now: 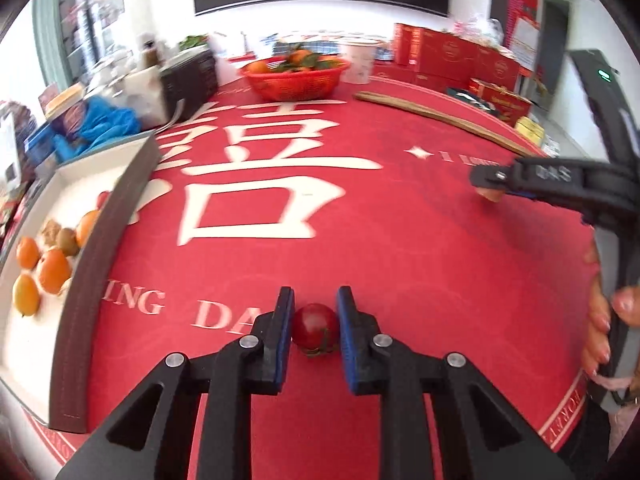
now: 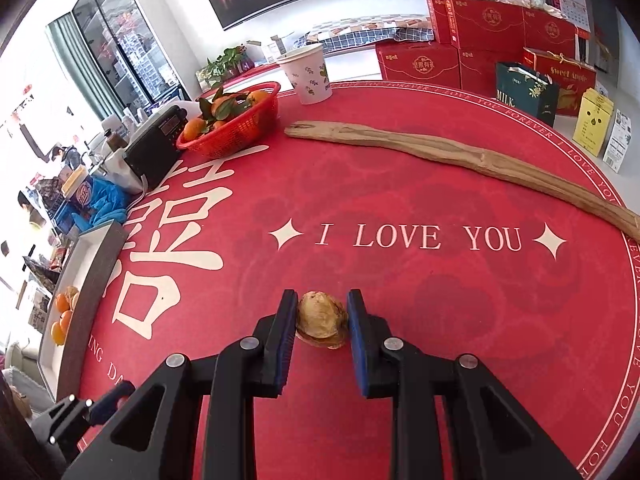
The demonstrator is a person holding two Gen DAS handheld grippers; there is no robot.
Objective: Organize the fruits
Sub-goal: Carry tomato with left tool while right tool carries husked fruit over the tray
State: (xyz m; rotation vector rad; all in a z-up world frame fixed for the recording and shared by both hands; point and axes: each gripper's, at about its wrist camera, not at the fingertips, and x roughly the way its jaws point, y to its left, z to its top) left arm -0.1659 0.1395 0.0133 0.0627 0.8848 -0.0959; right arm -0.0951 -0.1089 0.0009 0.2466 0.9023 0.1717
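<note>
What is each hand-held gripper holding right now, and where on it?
Left hand-held gripper: small red fruit, pads on its two sides. Right hand-held gripper: tan walnut-like piece, gripped across its sides.

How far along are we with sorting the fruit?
Done: several oranges and a kiwi lie in the white box. In hand: left gripper is shut on a red tomato, right gripper is shut on a walnut. Left: boxing both.
</note>
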